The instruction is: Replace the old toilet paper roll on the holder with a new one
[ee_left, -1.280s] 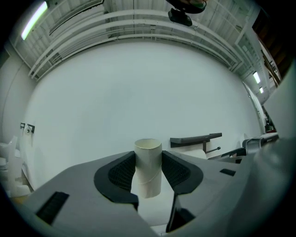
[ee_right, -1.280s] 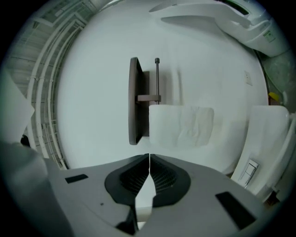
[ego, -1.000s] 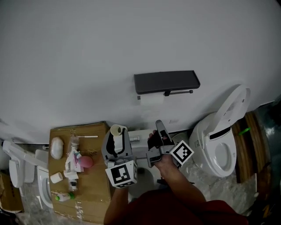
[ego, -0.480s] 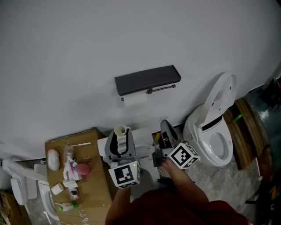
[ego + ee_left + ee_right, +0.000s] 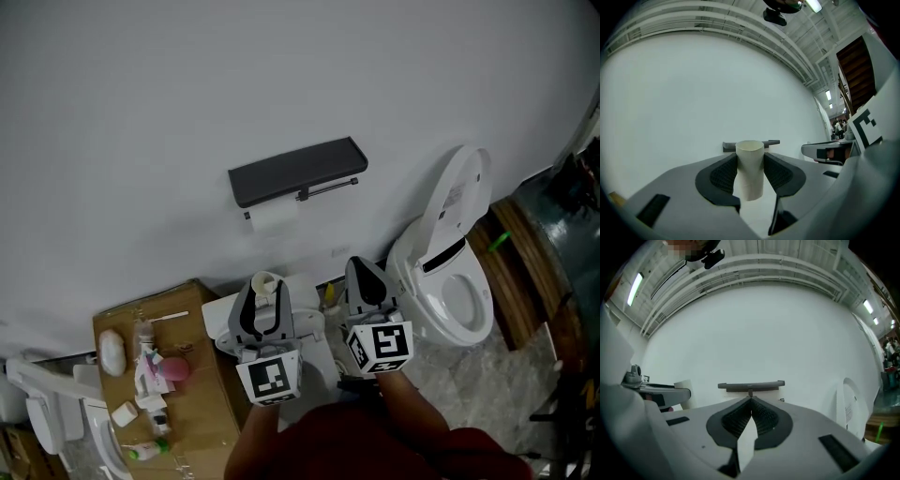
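An empty beige cardboard tube stands upright between the pads of my left gripper, which is shut on it. The left gripper view shows the tube in front of the black wall holder. The holder is a dark shelf with a thin rod under it. A white patch hangs below its left half. My right gripper is beside the left one, shut, with nothing seen between its pads. In the right gripper view the gripper points at the holder.
A white toilet with its lid up stands to the right of the grippers. A cardboard box at the lower left carries several small toiletries. A white box-like object sits under the left gripper. Behind everything is a bare white wall.
The right gripper has rolled upright, so its marker cube now faces up, and it stands level beside the left. Both grippers have shifted sideways. The tube stays in the left gripper.
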`<state>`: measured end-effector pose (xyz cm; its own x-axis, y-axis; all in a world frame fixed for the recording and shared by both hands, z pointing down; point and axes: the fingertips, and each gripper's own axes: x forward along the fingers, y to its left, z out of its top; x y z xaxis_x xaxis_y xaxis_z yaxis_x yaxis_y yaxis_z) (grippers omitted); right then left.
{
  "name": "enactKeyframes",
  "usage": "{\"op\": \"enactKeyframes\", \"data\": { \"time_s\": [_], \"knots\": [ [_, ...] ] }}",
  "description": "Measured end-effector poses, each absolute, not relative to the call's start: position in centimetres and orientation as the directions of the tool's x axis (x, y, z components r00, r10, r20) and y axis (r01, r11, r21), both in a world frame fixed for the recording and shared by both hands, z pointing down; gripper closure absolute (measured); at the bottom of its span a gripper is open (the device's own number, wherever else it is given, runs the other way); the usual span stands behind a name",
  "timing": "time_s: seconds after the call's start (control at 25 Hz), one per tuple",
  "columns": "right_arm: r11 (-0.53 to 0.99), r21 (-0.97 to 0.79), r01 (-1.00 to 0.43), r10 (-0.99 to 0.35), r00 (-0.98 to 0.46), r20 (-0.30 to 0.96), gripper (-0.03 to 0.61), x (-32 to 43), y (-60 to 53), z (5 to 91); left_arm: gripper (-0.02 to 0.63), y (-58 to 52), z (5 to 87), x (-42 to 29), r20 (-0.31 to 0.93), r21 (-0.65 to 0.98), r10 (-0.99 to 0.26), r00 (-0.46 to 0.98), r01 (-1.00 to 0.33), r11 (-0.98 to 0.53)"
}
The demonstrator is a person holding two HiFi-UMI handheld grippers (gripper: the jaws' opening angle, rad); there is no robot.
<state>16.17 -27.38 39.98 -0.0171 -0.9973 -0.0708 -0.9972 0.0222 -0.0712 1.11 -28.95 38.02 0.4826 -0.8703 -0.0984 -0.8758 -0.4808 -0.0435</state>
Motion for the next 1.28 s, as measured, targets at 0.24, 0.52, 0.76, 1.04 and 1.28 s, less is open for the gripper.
{"op": "enactKeyframes", "data": {
  "time_s": [0.24,0.52,0.76,1.04,1.28],
  "knots": [
    [0.025,-0.044,-0.999,-0.997,-0.022,-0.070,0.560,15.9,-27.2,40.0,0.419,-28.7,38.1,2.0,-0.098,-0.048,-0.857,0.506,-0.863,-0.504],
    [0.021,-0.031,-0.999,-0.997,-0.019,-0.068,0.560,15.6,-27.1,40.0,0.419,-28.8,38.1,1.7,-0.100,-0.040,-0.861,0.498,-0.867,-0.497],
    [0.030,-0.035,-0.999,-0.997,-0.028,-0.070,0.560,15.2,-27.3,40.0,0.419,-28.9,38.1,1.4,-0.098,-0.043,-0.866,0.491,-0.871,-0.489],
    [0.038,-0.040,-0.998,-0.998,-0.036,-0.056,0.560,14.9,-27.8,40.6,0.419,-29.3,38.7,0.9,-0.089,-0.036,-0.875,0.476,-0.880,-0.474],
    [0.035,-0.033,-0.999,-0.998,-0.033,-0.058,0.560,14.6,-28.1,40.3,0.419,-29.5,38.6,0.3,-0.086,-0.028,-0.881,0.465,-0.885,-0.465]
  ]
}}
